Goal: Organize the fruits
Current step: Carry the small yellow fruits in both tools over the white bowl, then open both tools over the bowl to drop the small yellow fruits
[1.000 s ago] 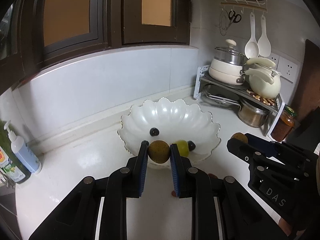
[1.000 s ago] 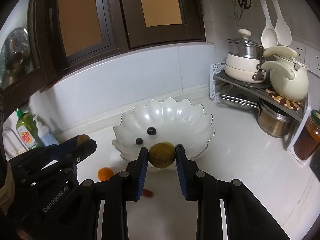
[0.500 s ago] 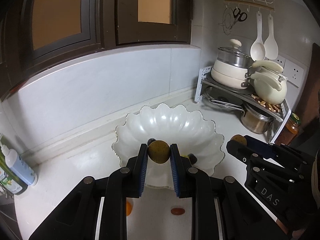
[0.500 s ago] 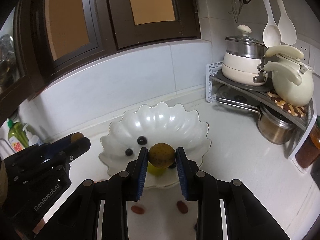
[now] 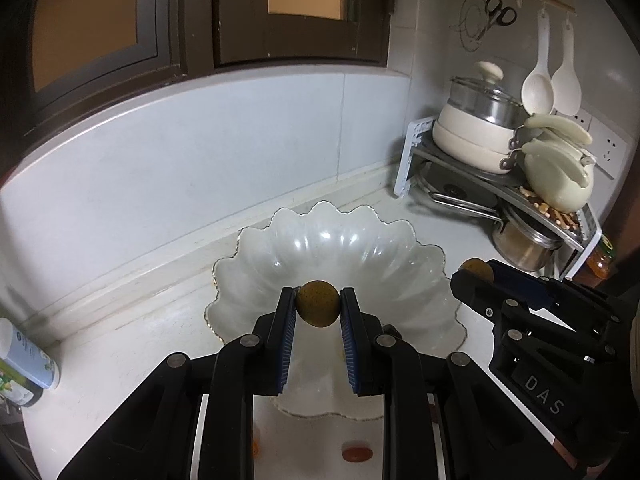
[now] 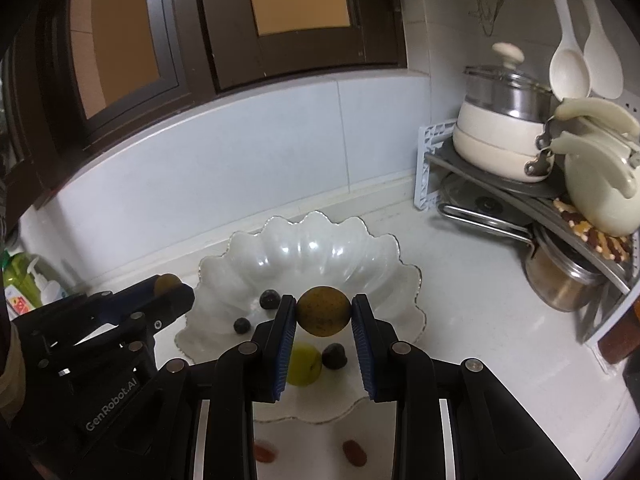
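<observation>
A: Left gripper is pinching a small brown fruit, pads pressed on both its sides. Right gripper likewise clamps a larger brown fruit.

B: What changed over the last second?

A: Both have moved in over the white scalloped bowl. A second ago each fruit hung at the bowl's near rim; now each sits over the basin. Grips unchanged, no slip.

B: So ready to drop?

A: I'd judge yes. Transport looks done, release is next. Neither fruit is in the bowl yet.

B: Bowl contents?

A: In the right wrist view: a dark berry at about 9 o'clock of the basin, another dark berry at 8 o'clock, a third dark berry at 6 o'clock, with a yellow-green fruit just beside it, partly hidden by the jaw.

B: Anything still outside?

A: Two reddish pieces on the counter, past the bowl's 6 o'clock rim. Too blurred to identify.

B: Risk?

A: A drop from this height could roll onto the berries or bounce out. I'd lower first.
</observation>
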A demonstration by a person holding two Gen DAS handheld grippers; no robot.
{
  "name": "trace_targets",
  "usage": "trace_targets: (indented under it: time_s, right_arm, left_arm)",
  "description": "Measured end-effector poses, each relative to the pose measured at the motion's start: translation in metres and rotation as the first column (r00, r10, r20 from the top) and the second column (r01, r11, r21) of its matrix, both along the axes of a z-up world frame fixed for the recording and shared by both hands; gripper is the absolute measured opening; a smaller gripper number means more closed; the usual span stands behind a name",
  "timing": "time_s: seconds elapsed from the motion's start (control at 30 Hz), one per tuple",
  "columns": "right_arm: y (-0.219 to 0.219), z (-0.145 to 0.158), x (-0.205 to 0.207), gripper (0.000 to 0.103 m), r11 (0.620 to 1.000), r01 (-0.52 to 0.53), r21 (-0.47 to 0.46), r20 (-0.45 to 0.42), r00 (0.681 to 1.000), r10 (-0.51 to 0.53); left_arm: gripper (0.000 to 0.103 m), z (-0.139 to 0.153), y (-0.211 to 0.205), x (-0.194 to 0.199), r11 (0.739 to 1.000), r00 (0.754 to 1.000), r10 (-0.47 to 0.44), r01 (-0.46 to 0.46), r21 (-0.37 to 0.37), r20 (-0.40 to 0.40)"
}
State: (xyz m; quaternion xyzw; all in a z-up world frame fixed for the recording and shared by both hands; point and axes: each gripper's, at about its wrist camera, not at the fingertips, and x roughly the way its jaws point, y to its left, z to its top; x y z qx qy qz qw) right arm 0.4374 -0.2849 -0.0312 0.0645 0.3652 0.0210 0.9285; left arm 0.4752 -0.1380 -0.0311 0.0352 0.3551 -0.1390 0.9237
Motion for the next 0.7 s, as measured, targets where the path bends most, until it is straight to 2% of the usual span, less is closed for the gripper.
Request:
trace_targets:
  time_s: [0.37,0.7]
  right_arm:
    - [-0.006,-0.028,0.046,0.030,1.000,-0.005,-0.004,-0.113,0.994,0.004]
    - [-0.017,-0.059,0.083,0.030,1.000,-0.010,0.015,-0.231,0.973,0.013]
  left_arm:
    - [0.023,-0.024,-0.008,0.043,0.999,0.997,0.010,-0.008,0.031,-0.079]
    - [0.023,-0.052,-0.017,0.078,0.999,0.984,0.010,-0.003,0.039,-0.179]
